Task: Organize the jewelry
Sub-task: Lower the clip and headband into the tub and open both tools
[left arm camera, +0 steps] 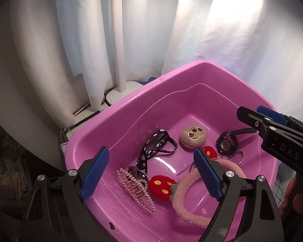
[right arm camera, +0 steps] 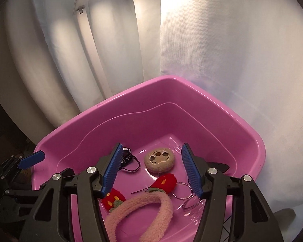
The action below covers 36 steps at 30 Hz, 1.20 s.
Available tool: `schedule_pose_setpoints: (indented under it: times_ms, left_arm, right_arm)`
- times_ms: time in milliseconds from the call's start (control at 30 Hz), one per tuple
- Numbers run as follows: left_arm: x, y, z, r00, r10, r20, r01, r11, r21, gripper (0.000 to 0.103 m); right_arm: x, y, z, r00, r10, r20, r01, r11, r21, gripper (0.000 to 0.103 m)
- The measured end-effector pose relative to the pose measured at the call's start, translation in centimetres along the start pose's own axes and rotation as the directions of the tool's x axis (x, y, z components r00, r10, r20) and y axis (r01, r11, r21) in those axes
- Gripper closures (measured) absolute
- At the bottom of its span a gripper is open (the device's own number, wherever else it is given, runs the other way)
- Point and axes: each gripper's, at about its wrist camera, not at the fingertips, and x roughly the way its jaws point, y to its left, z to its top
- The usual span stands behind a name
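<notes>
headband partly behind tongs

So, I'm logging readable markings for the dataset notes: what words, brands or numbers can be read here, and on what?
"DAS": white letters on the black body of the right gripper, cut off at the picture's edge.
"uck": white letters on the black lanyard in the pink basin; the rest of the print is folded or hidden.
The round plush pad bears only a stitched face, no text.
Nothing else legible.
</notes>
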Motion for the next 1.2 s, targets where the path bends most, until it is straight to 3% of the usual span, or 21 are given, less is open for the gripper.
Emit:
schedule_pose_setpoints:
  times_ms: [500, 1200]
  left_arm:
    - [1.3, 0.2, -0.2, 0.995, 0.053, -0.086, -0.054, 0.999, -0.003, 0.014]
    - [0.6, 0.1, -0.4, 0.995, 0.045, -0.087, -0.045, 0.999, -0.002, 0.014]
  right_arm:
    - [0.3, -0.3, -1.0, 0.999, -0.011, -0.04, 0.012, 0.999, 0.045, 0.037]
    - [-1.2, 0.3, -2.4, 0.999, -0.041, -0.032, 0.043, 0.998, 0.036, 0.037]
